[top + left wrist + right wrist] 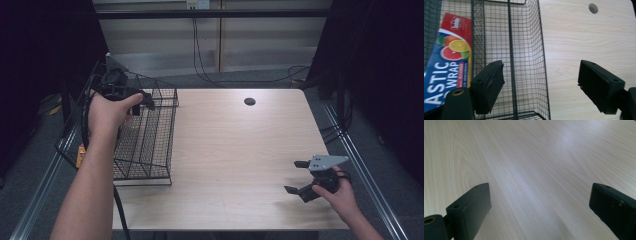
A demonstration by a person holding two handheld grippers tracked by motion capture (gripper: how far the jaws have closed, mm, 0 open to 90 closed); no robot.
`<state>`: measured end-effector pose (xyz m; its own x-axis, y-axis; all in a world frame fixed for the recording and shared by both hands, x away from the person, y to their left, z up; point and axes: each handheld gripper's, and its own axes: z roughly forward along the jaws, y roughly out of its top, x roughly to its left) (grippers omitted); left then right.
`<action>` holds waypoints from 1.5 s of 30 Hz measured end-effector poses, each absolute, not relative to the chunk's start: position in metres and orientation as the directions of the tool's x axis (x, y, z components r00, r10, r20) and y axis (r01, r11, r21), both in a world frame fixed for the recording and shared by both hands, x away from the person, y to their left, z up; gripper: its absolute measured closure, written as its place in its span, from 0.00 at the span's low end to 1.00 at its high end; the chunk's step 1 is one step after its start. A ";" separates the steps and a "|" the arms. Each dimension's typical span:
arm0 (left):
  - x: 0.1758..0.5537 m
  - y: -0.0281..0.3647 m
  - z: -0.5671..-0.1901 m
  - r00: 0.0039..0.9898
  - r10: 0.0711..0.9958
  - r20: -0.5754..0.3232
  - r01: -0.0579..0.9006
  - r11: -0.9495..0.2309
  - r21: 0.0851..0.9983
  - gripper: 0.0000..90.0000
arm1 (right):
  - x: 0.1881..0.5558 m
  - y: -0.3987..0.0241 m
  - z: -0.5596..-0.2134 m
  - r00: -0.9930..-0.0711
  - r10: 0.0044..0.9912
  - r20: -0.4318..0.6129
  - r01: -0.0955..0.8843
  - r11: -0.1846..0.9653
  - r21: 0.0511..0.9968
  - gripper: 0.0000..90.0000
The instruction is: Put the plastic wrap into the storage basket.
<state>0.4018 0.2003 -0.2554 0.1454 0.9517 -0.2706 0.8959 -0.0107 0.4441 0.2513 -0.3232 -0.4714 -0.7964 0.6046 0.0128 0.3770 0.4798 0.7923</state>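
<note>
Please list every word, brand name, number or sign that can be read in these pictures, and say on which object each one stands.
"ASTIC WRAP": large white letters on the blue box in the wire basket, cut off at the picture's edge.
Small white brand logo on the box's red end: too blurred to read.
Small print on the red strip beside the letters: too small to read.

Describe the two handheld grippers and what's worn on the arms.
Both grippers are black. The left gripper has two blocky jaws with flat pads and a screw hole in each; a black cable trails from it along the forearm. The right gripper has the same blocky jaws and carries a grey three-cornered plate with small holes on top. Both forearms are bare, no sleeves or gloves.
</note>
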 end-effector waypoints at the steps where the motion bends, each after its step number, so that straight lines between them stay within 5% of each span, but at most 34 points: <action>1: 0.402 0.199 -0.256 0.153 0.949 -0.274 0.896 -0.017 0.444 0.22 | 0.251 -0.323 -0.471 -0.797 0.604 0.013 0.377 0.480 0.792 0.04; 45: 0.391 0.142 -0.303 0.339 0.877 -0.340 0.864 -0.147 0.481 0.17 | 0.250 -0.322 -0.471 -0.796 0.606 0.008 0.373 0.479 0.794 0.04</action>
<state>0.3905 0.1419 -0.3027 0.3392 0.8771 -0.3400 0.8640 -0.1474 0.4815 0.2501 -0.3224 -0.4709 -0.7955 0.6059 0.0084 0.3734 0.4792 0.7943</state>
